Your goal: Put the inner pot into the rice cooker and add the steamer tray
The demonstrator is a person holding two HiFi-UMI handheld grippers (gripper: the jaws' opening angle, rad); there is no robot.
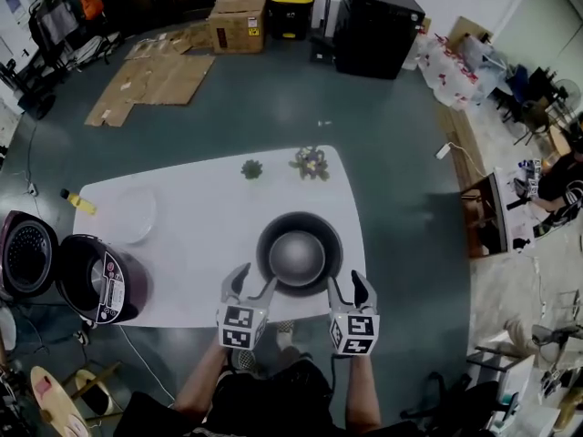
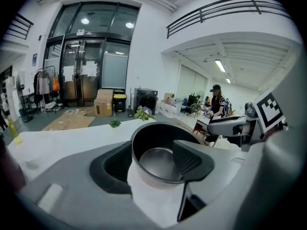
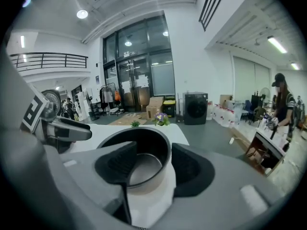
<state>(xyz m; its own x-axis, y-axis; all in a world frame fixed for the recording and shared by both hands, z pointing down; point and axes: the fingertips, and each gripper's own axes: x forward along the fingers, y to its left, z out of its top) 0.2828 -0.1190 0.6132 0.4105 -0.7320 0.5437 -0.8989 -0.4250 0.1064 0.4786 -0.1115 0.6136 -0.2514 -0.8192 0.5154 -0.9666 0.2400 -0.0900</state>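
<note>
Dark inner pot (image 1: 298, 255) stands on the table (image 1: 200, 235); left gripper (image 1: 252, 283) and right gripper (image 1: 347, 286), jaws apart, should straddle opposite rim sides squarely before clamping evenly.

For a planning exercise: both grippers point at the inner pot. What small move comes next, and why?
Probably ease the left gripper and right gripper forward onto the rim of the inner pot: both stand open, nothing gripped yet.
</note>
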